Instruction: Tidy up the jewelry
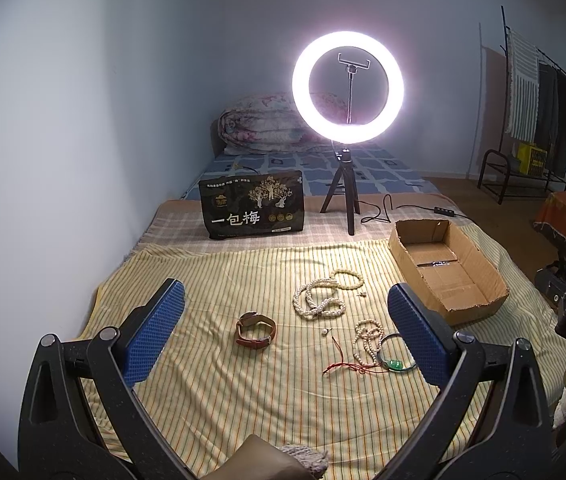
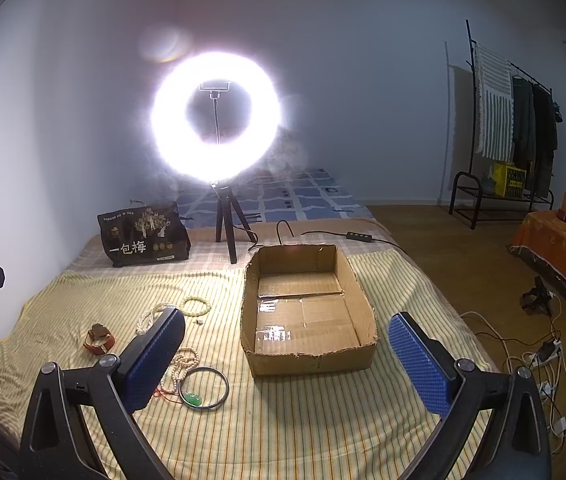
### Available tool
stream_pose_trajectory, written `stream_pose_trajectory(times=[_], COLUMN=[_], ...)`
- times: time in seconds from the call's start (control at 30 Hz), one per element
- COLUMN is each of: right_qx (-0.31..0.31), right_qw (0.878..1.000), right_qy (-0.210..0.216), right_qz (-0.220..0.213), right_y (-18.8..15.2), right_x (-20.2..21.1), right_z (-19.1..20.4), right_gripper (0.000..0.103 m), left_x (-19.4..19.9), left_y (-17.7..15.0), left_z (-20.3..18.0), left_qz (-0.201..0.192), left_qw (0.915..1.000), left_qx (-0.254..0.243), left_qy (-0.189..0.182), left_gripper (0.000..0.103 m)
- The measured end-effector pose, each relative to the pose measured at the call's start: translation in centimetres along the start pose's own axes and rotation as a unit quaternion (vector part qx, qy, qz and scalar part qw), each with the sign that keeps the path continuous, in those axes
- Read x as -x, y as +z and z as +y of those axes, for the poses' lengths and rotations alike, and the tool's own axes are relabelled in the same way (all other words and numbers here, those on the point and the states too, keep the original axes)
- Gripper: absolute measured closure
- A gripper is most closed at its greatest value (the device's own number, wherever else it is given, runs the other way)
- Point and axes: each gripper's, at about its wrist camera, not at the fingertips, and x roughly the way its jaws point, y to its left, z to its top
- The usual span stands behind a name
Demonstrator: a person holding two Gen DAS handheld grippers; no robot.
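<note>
Nothing is sorted yet: the cardboard box (image 2: 309, 312), lying between the right gripper (image 2: 287, 356) fingers, is empty. Ahead of the left gripper (image 1: 285, 334), between its wide-spread fingers, watch (image 1: 255, 329), pearl strands (image 1: 319, 300) and bangle (image 1: 397, 354) lie loose on the bed (image 1: 243, 392). Both grippers hold nothing.

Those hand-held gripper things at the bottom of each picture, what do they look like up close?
Both match. The left hand-held gripper and the right hand-held gripper each have two black plastic arms that fork outward, joined by silver round-headed bolts. Each arm ends in a flat rectangular finger faced with a blue, finely dimpled pad. No cables or sleeves show.
</note>
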Motion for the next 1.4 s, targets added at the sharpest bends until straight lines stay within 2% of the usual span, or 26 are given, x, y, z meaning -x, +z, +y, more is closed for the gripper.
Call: stream_pose_trajectory(times=[1.4], right_qx=[0.004], right_qw=[1.000], right_qy=[0.003], right_qz=[0.004], right_y=[-0.10], right_x=[0.06], right_z=[0.34], right_gripper=[0.000], left_x=[-0.02], left_y=[-0.08], left_z=[0.03], left_qz=[0.000], left_qw=[1.0000], left_qx=[-0.001], left_qy=[0.002], left_gripper=[0.000])
